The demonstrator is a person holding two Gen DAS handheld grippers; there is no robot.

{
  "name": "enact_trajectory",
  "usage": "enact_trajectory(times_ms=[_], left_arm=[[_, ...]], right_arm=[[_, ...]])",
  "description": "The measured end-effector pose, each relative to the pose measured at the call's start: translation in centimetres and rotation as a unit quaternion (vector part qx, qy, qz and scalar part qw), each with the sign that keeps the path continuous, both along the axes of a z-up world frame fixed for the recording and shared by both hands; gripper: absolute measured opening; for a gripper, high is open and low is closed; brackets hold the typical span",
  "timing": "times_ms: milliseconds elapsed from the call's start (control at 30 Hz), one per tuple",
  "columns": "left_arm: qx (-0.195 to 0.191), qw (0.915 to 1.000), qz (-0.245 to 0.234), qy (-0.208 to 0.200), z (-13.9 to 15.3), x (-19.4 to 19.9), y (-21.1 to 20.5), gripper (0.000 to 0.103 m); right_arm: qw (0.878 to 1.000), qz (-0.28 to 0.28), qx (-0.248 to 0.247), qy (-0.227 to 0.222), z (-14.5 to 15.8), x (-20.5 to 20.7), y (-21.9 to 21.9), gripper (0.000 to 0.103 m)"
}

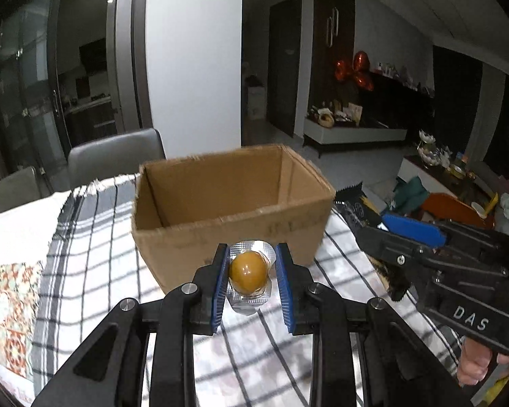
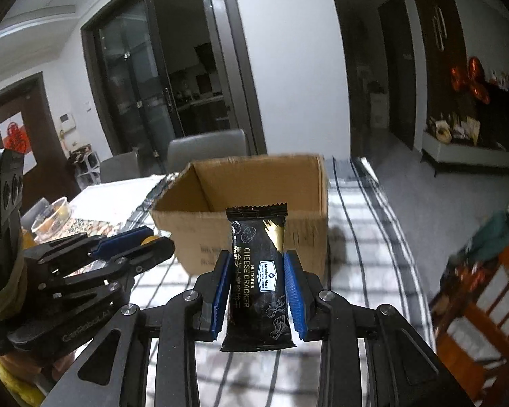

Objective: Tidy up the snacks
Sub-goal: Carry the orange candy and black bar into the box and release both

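Note:
My left gripper (image 1: 251,254) is shut on a foil blister pack (image 1: 249,273) that holds a round orange-brown snack, lifted above the checked tablecloth. My right gripper (image 2: 258,261) is shut on a black cheese cracker packet (image 2: 258,278), which stands upright between the blue pads. An open cardboard box (image 1: 227,203) stands on the table just beyond both grippers; what shows of its inside looks bare. The same box (image 2: 251,210) fills the middle of the right wrist view. In the left wrist view the right gripper (image 1: 383,224) comes in from the right, with the cracker packet (image 1: 359,213) edge-on.
A black-and-white checked cloth (image 1: 95,237) covers the table, with a patterned mat (image 1: 6,298) at the left. Grey chairs (image 1: 115,156) stand behind the table. Clear plastic tubs (image 2: 51,218) sit at the left in the right wrist view. To the right the floor holds clutter and an orange chair (image 2: 485,291).

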State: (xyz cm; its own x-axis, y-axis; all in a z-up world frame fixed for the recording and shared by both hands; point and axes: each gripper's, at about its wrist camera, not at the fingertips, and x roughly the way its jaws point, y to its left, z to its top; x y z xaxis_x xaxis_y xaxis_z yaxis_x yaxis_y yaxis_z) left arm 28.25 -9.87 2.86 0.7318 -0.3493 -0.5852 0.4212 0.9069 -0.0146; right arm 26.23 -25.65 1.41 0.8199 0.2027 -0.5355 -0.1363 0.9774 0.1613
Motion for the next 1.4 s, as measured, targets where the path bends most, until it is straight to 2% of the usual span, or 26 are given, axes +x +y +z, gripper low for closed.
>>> enact_trajectory(times_ms=[267, 633, 700, 733, 767, 833, 1000, 1200, 1300, 1400], left_arm=[[0.001, 0.9998, 0.01, -0.016, 1.7, 4.0, 0.7, 0.027], [0.012, 0.9997, 0.016, -0.014, 1.4, 10.2, 0.4, 0.028], [0.017, 0.9995, 0.02, -0.017, 1.2, 10.9, 0.2, 0.028], [0.019, 0.9994, 0.021, -0.019, 1.1, 11.1, 0.3, 0.03], [0.02, 0.9992, 0.026, -0.021, 1.0, 11.3, 0.4, 0.036], [0.024, 0.9988, 0.034, -0.025, 0.9, 11.3, 0.4, 0.046], [0.029, 0.998, 0.049, -0.026, 0.8, 10.0, 0.6, 0.046], [0.032, 0.9966, 0.063, -0.042, 1.3, 6.3, 1.1, 0.053], [0.026, 0.9959, 0.069, -0.052, 1.9, 3.8, 1.7, 0.061], [0.026, 0.9955, 0.072, -0.056, 2.3, 1.5, 1.9, 0.066]], right_arm=[[1.0, 0.018, -0.018, -0.017, 2.1, 4.4, 0.8, 0.032], [0.999, 0.022, -0.031, -0.003, 1.7, 10.8, 1.0, 0.033], [0.999, 0.019, -0.029, 0.002, 1.5, 11.4, 0.9, 0.035], [0.999, 0.014, -0.03, 0.006, 1.3, 11.7, 0.7, 0.04], [0.999, 0.008, -0.03, 0.007, 1.1, 11.9, 0.6, 0.045], [1.0, 0.004, -0.03, 0.006, 0.9, 12.0, 0.4, 0.047], [0.999, -0.001, -0.032, 0.009, 0.7, 11.3, 0.2, 0.047], [0.999, -0.011, -0.029, -0.002, 1.2, 8.1, 0.3, 0.047], [0.999, -0.018, -0.03, -0.008, 1.5, 5.7, 0.2, 0.047], [0.999, -0.029, -0.036, -0.011, 1.8, 3.3, 0.3, 0.058]])
